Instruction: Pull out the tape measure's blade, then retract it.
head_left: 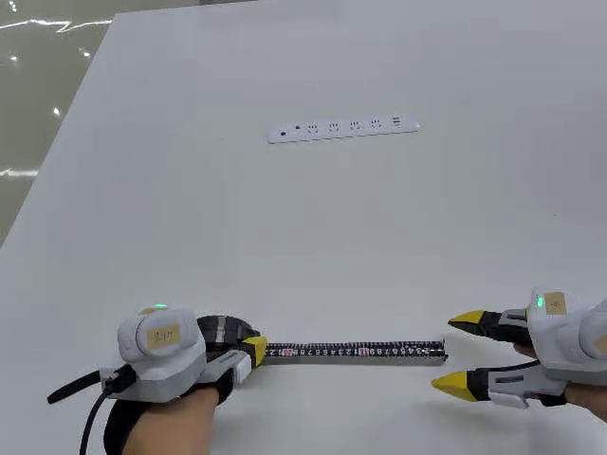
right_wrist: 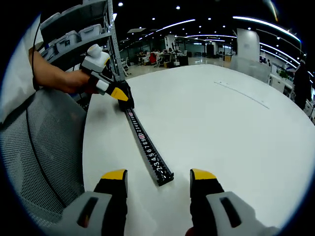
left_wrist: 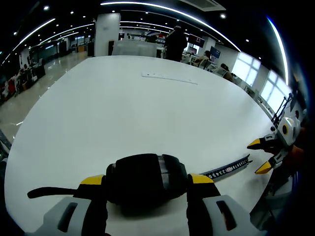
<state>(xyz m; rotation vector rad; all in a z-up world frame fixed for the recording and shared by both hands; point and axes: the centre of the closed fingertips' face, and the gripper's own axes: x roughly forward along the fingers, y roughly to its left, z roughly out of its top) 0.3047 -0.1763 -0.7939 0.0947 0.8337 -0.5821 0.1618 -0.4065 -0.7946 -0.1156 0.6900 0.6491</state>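
I have open table [head_left: 190,237] ahead to pass over; the strip [head_left: 343,128] lies well off, the blade [head_left: 356,352] crosses near me.

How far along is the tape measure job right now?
Done: the blade lies pulled out across the table. In hand: the left hand-held gripper clamps the case; the right hand-held gripper is open, jaws either side of the blade's tip without pinching it. Left: retracting the blade into the case.

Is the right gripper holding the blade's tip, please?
No; the right gripper is open, and neither jaw touches the blade tip.
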